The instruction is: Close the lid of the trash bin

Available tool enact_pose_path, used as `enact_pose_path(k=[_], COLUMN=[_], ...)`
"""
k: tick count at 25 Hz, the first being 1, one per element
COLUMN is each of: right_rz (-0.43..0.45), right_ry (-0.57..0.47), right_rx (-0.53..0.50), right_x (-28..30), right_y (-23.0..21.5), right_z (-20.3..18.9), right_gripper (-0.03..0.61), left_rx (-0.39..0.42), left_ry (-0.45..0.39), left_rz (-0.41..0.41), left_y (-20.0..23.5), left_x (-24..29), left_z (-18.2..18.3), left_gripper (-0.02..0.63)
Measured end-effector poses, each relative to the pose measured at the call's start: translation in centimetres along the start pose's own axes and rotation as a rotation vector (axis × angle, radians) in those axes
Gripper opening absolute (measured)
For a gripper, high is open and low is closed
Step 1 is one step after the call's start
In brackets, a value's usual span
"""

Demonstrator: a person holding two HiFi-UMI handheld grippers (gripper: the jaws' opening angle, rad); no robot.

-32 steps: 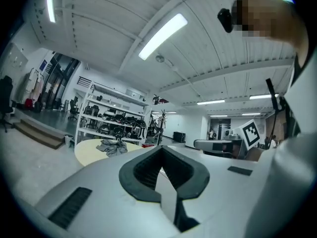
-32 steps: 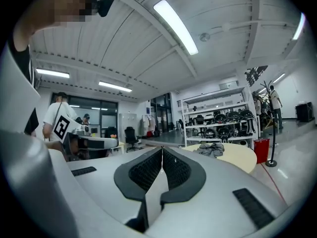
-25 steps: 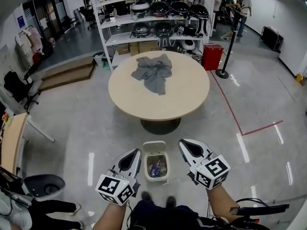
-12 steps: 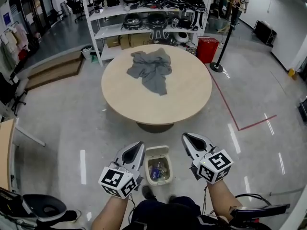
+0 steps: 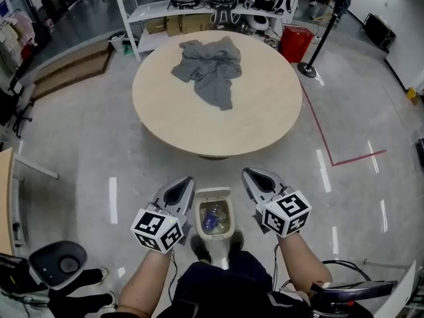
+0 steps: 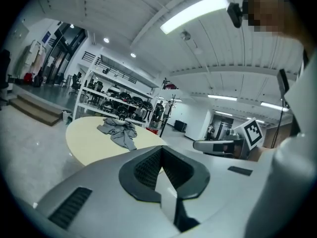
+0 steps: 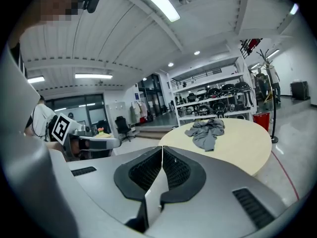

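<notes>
A glossy grey floor [image 5: 79, 144] runs through a large workroom. Well ahead of both tools stands a round beige tabletop [image 5: 255, 114] with a grey cloth [image 5: 211, 71] crumpled on its far half. Beyond it is a white shelf [image 5: 142, 12] of dark pans. A red box [image 5: 295, 43] and a post base [image 5: 307, 68] lie ahead and to the right of the right tool, and red tape [image 5: 324, 141] marks the floor on that side. A dark seat [image 5: 58, 265] sits behind and left of the left tool.

The bin [image 5: 213, 192] stands on the floor between the two tools, just beside each. It is open, with bottles inside. A white part at its near side, between the shoes, may be the lid; I cannot tell.

The left tool [image 5: 187, 180] and the right tool [image 5: 246, 172] point forward on either side of the bin. Each has its jaws pressed together on nothing. No object lies between the tools and the bin.

Since a second ago the tabletop has filled more of the head view and the shelf has slid to the top edge. The shoes now reach the bin's near side.
</notes>
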State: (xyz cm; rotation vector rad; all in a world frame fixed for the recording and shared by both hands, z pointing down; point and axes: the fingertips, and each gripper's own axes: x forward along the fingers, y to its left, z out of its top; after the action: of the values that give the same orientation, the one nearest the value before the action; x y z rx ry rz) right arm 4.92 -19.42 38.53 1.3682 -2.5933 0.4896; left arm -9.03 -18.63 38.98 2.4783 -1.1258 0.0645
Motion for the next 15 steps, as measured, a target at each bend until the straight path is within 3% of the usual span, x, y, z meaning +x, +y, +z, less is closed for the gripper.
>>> enact_pose_path(k=[5,15], right_rz=[0.024,0.055], right_ry=[0.108,0.342], right_rx=[0.015,0.106], right_x=[3.9,11.5], right_y=[-3.6,-6.8], right_z=[-5.5,-20.7], right_gripper=[0.011,0.011], left_rx=[0.035,-0.131], left_ry=[0.068,0.342], left_rz=[0.035,0.105], left_y=[2.9,10.8], left_x=[4.3,9.4], left_z=[-4.3,-20.9], left_gripper=[0.000,0.000])
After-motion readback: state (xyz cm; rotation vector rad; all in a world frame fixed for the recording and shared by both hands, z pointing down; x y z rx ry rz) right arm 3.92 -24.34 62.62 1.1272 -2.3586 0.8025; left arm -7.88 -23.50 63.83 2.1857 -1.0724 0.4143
